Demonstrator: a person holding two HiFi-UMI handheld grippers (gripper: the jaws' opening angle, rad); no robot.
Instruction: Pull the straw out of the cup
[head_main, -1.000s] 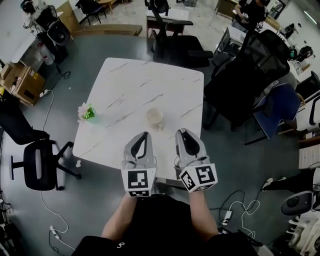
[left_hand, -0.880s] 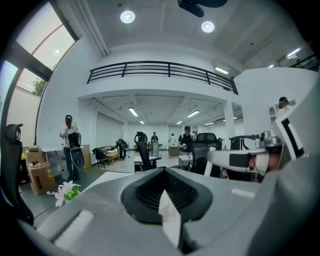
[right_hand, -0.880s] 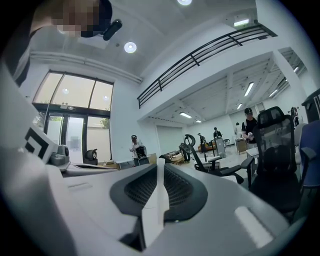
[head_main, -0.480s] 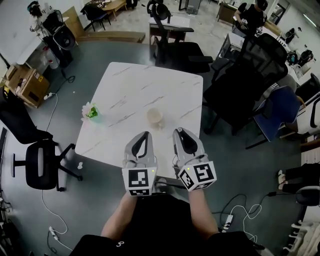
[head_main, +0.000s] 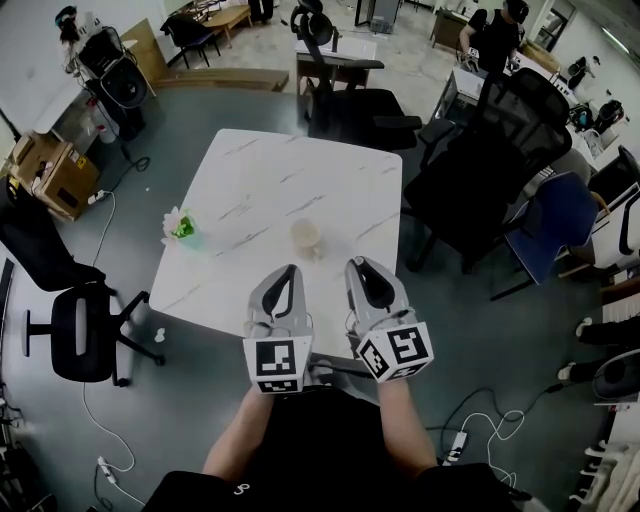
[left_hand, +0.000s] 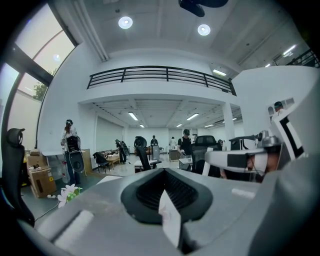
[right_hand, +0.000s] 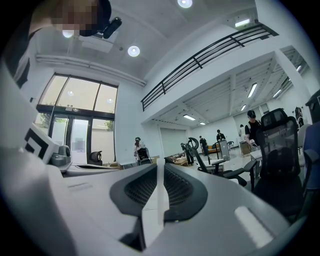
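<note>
A small cream cup (head_main: 306, 237) stands on the white marble table (head_main: 260, 180), right of centre toward the near edge. No straw can be made out in it at this size. My left gripper (head_main: 286, 273) and right gripper (head_main: 361, 266) are held side by side over the table's near edge, short of the cup and apart from it. Both are shut with nothing between the jaws. In the left gripper view the left gripper (left_hand: 167, 200) points level across the room, as does the right gripper (right_hand: 159, 187) in its own view. The cup appears in neither gripper view.
A small pot of white flowers (head_main: 178, 226) stands near the table's left edge, also visible as flowers (left_hand: 67, 192). Black office chairs (head_main: 350, 95) stand behind and right of the table, another chair (head_main: 80, 325) at its left. Cables lie on the grey floor.
The head view has drifted a little, so the table sits slightly higher in the picture. Both grippers stay shut in about the same place.
</note>
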